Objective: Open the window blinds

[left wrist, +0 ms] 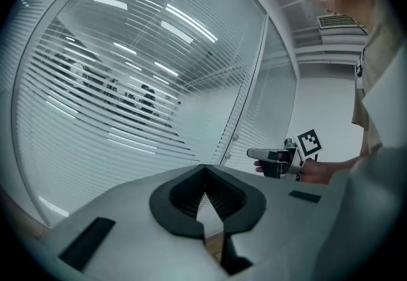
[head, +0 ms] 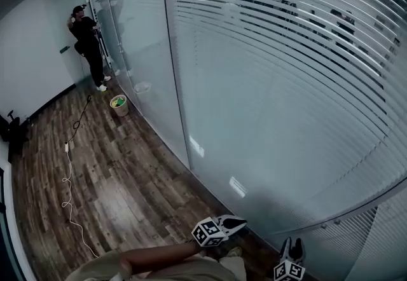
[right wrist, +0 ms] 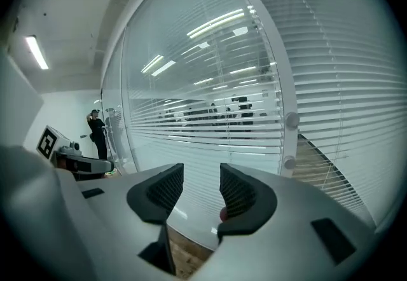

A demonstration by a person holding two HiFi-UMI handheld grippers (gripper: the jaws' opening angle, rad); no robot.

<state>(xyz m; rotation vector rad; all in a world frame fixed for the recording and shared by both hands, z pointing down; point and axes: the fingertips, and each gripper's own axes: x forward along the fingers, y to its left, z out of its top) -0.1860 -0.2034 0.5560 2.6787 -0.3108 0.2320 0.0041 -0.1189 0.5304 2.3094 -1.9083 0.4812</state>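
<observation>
Judging from where the grippers sit, you're on the approach step and nothing is gripped yet.

- **Far left:** a person stands by the glass. A bucket and a cable lie on the floor, well clear of you.
- **Blinds:** they sit behind the glass wall, filling the upper right of the head view. You can see through the upper slats; the lower ones look shut.
- **Left gripper:** low at centre, fingers pressed together, empty.
- **Right gripper:** just right of it, fingers wide, nothing between them.
- **Controls:** the right gripper view shows a post with an upper knob and a lower knob, off to the right of the fingers. These are probably the blind controls, but I can't confirm.

Next, take the right gripper to one knob, centre it between the fingers, then close. I can't tell whether it turns or slides, or which knob tilts the slats. Go gently and watch the slats for a response.
</observation>
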